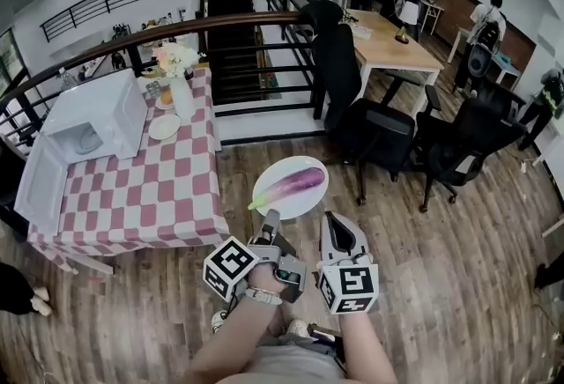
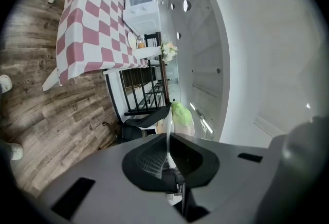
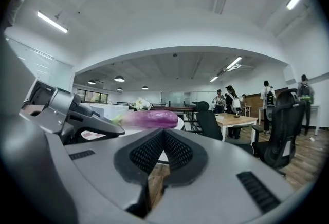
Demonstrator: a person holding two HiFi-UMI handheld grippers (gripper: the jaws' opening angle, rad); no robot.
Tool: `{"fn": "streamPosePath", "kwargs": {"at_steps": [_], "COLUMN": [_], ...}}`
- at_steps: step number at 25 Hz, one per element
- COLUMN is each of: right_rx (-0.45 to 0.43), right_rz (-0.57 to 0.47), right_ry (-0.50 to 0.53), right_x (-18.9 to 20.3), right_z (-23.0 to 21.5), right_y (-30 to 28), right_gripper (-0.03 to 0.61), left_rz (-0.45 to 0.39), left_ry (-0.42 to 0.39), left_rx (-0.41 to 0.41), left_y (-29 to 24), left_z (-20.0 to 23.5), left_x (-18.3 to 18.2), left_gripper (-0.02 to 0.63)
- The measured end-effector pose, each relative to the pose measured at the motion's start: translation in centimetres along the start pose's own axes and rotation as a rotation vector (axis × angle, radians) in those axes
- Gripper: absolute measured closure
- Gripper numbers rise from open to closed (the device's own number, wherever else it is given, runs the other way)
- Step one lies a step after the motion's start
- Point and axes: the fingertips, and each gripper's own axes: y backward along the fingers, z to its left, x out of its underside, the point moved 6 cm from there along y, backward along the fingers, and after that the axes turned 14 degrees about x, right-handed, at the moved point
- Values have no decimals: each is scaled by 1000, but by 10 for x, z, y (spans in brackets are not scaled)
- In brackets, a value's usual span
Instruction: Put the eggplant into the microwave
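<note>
**Eggplant carried on a plate, microwave waiting open**

Far off to the left of the tools, a microwave (image 1: 95, 122) stands on a checked table (image 1: 167, 188) with its door (image 1: 40, 184) swung open, so the cavity can be reached without another step. A vase (image 1: 179, 87) and a small dish (image 1: 164, 127) are set just beside it, on the side nearer the tools.

The left gripper (image 1: 269, 221) is turned on its side and clamped on the near rim of a white plate (image 1: 310, 202), which is thereby kept level. The eggplant (image 1: 293, 186) lies across that plate, just ahead of both tools. The right gripper (image 1: 333, 228) is held close to the rim, jaws together on nothing.

Office chairs (image 1: 374, 131) stand ahead and to the right, clear of the likely path; the table corner lies between.
</note>
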Motion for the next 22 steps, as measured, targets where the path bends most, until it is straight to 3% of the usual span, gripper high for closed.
{"fn": "streamPosePath", "kwargs": {"at_steps": [22], "right_rx": [-56], "right_rz": [0], "right_ry": [-36], "right_x": [-13], "right_z": [169], "right_y": [-33], "right_gripper": [554], "left_rz": [-45], "left_ry": [24], "left_rx": [-7], "left_y": [63], "left_z": [1], "left_x": [-165], "left_gripper": [595]}}
